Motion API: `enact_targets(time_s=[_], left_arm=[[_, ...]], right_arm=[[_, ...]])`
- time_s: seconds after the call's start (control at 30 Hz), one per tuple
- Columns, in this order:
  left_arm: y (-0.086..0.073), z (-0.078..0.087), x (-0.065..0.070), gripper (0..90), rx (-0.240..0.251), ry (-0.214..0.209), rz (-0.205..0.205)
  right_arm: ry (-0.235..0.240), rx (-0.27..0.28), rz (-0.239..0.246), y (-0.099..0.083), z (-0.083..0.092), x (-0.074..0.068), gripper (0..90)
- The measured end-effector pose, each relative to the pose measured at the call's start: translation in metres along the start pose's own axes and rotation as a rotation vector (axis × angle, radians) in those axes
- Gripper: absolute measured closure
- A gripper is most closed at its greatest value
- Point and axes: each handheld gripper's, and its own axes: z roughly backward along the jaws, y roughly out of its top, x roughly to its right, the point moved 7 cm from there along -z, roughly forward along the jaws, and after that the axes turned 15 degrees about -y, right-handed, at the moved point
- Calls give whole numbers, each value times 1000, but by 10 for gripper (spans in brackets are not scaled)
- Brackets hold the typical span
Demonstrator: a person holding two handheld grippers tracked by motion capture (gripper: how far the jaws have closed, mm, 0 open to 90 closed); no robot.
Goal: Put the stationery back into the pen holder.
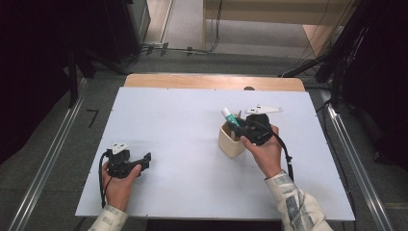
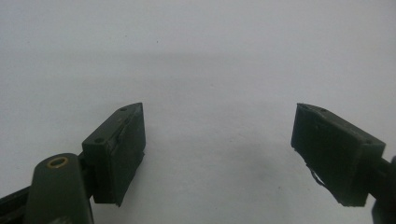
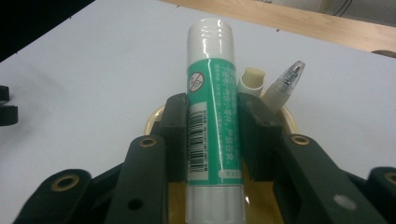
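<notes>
The white surface (image 1: 192,144) carries a cream cup (image 1: 231,140); the right tongs (image 3: 212,135) clamp a green glue stick (image 3: 212,116) upright over it, seemingly for dropping in; the left tongs (image 2: 219,154) rest apart, idle.

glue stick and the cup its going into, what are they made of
The glue stick looks like glossy plastic: white ribbed cap and base with bright highlights, and a green printed label with a barcode around the body. The cup looks like matte cream plastic, with a smooth, even wall and no shine, though ceramic cannot be ruled out. The right gripper has its jaws shut on the stick.
</notes>
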Motion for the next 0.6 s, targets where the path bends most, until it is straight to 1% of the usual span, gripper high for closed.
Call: enact_targets(time_s=[0.07, 0.13, 0.17, 0.2, 0.23, 0.33, 0.6], left_arm=[[0, 0, 0, 187, 2, 0, 1], [0, 0, 0, 187, 2, 0, 1], [0, 0, 0, 187, 2, 0, 1], [0, 0, 0, 187, 3, 0, 1], [0, 0, 0, 187, 2, 1, 1], [0, -1, 0, 187, 4, 1, 1], [0, 0, 0, 187, 2, 2, -3]], right_arm=[[-1, 4, -2, 0, 1, 0, 622], [0, 8, -5, 0, 2, 1, 574], [1, 11, -5, 1, 3, 1, 567], [15, 12, -7, 1, 4, 1, 568], [11, 13, -7, 1, 5, 1, 557], [15, 16, -3, 1, 6, 0, 561], [19, 8, 2, -1, 8, 2, 543]])
